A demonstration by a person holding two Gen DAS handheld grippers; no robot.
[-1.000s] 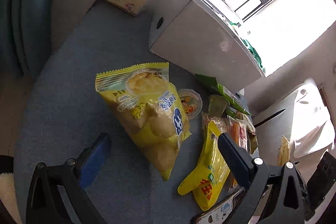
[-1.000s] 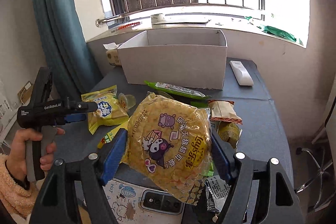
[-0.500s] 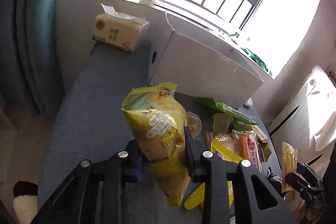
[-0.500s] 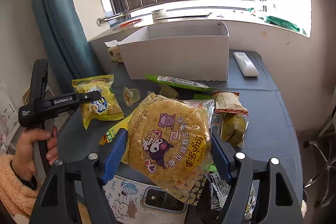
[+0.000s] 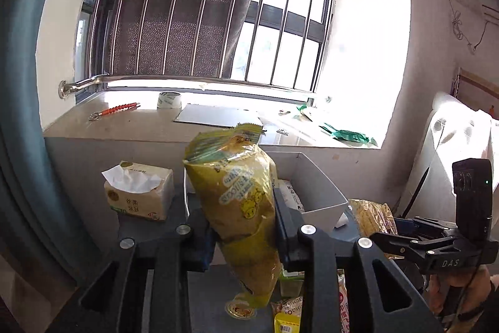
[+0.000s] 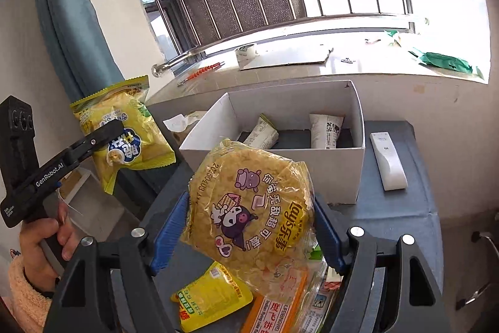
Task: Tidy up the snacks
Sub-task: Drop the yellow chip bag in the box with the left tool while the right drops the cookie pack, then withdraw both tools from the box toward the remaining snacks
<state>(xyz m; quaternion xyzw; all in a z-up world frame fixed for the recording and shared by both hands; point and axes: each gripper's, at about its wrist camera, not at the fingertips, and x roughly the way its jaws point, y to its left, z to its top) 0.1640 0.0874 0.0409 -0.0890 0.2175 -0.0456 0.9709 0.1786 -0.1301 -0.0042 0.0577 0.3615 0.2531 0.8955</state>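
Observation:
My left gripper [image 5: 243, 227] is shut on a yellow chip bag [image 5: 240, 202], held upright in the air left of the white box [image 5: 315, 186]. In the right wrist view that bag [image 6: 131, 127] hangs from the left gripper [image 6: 109, 133], which a hand holds. Between the blue pads of my right gripper [image 6: 249, 208] sits a round yellow crisps pack [image 6: 252, 208] with a cartoon print, gripped and raised above the table just in front of the white box [image 6: 330, 164]. Two white packets [image 6: 262, 134] stand inside the box.
A white remote [image 6: 388, 159] lies on the grey table [image 6: 389, 214] right of the box. A tissue pack [image 5: 138, 195] stands at the back left. Loose snacks, a yellow pouch [image 6: 212, 295] among them, lie under the right gripper. The windowsill behind holds a tape roll [image 5: 169, 100].
The left gripper went from open to shut on the yellow chip bag and lifted it off the table. The right gripper rose with the round pack and came closer to the box.

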